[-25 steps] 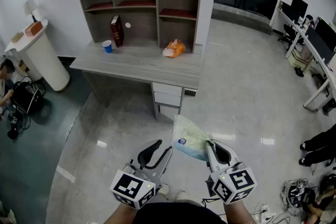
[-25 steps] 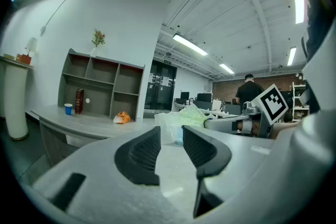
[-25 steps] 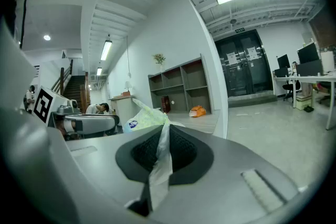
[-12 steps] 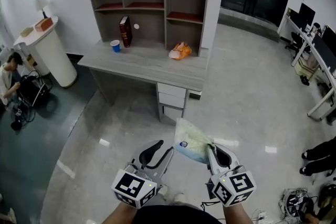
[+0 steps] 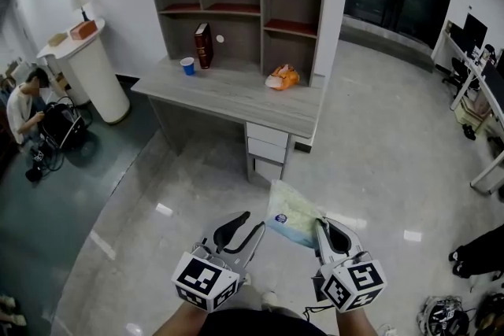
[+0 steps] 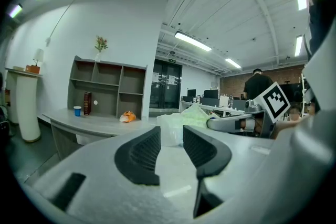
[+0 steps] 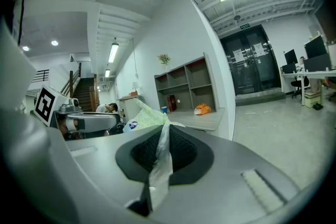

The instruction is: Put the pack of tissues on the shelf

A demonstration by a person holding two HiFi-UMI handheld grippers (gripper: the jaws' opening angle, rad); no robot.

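- Head view, steeply down: both grippers sit at the bottom edge of my picture, over a glossy pale floor (image 5: 378, 161) and well apart from the desk (image 5: 236, 94).
- Right gripper (image 5: 323, 228) is clenched on the pack of tissues (image 5: 290, 215). The pack sticks out ahead of the jaws and leans toward the left gripper (image 5: 248, 226).
- Right gripper view confirms it: right gripper (image 7: 164, 152) has its 2 black pads pressed together on a thin flap of the clear wrapper, and the pale green pack of tissues (image 7: 144, 118) rides above and beyond them.
- Left gripper view: left gripper (image 6: 171, 147) is released, its 2 jaws stand apart with a narrow gap, and nothing sits between them. The pack of tissues (image 6: 181, 120) shows further off, beyond the tips.
- So the pack is in the air above the floor, not on the furniture.
- At the back of the desk stands the grey shelf (image 5: 260, 12), with 3 columns of bays against the white wall.
- A dark red book (image 5: 203, 46) stands upright on the desk under the shelf boards, with a blue cup (image 5: 187, 66) just beside it.
- An orange bag (image 5: 282, 78) lies on the desk in front of the right-hand bay.
- Left of the desk is a white round stand (image 5: 87, 75), and a person (image 5: 31, 102) sits on the floor near it.
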